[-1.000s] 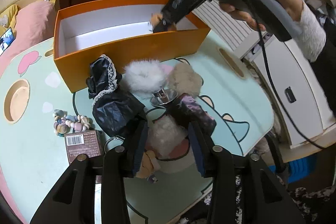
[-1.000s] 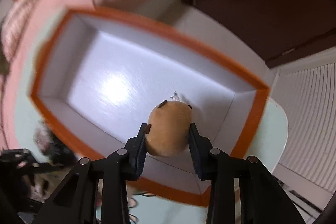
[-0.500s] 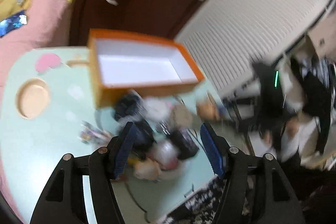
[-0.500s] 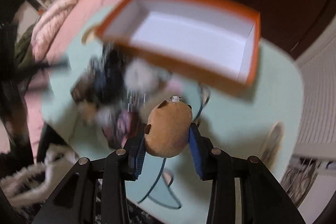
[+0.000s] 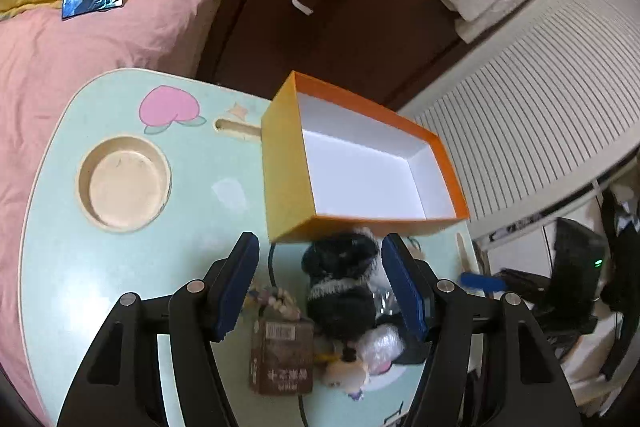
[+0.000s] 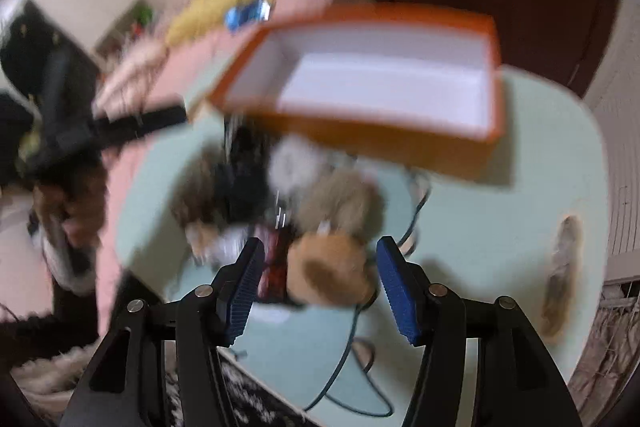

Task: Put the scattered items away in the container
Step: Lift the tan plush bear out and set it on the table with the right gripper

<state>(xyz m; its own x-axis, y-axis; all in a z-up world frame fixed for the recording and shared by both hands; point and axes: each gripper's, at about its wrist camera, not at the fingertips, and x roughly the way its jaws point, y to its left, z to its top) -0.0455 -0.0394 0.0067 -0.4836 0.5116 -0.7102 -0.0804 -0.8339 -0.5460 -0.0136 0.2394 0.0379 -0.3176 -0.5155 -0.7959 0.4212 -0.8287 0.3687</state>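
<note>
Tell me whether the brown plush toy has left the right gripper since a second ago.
Yes. The right gripper is open; the brown plush toy lies on the table, outside the orange box it hung over earlier.

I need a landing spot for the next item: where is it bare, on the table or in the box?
The orange box shows a bare white floor. Table is free between round recess and box. Crowded below the box, around the black lace bundle.

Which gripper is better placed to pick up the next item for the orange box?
Left, probably. The left gripper is open and steady around the black lace-trimmed item beside the orange box; the right gripper view is motion-blurred.
</note>
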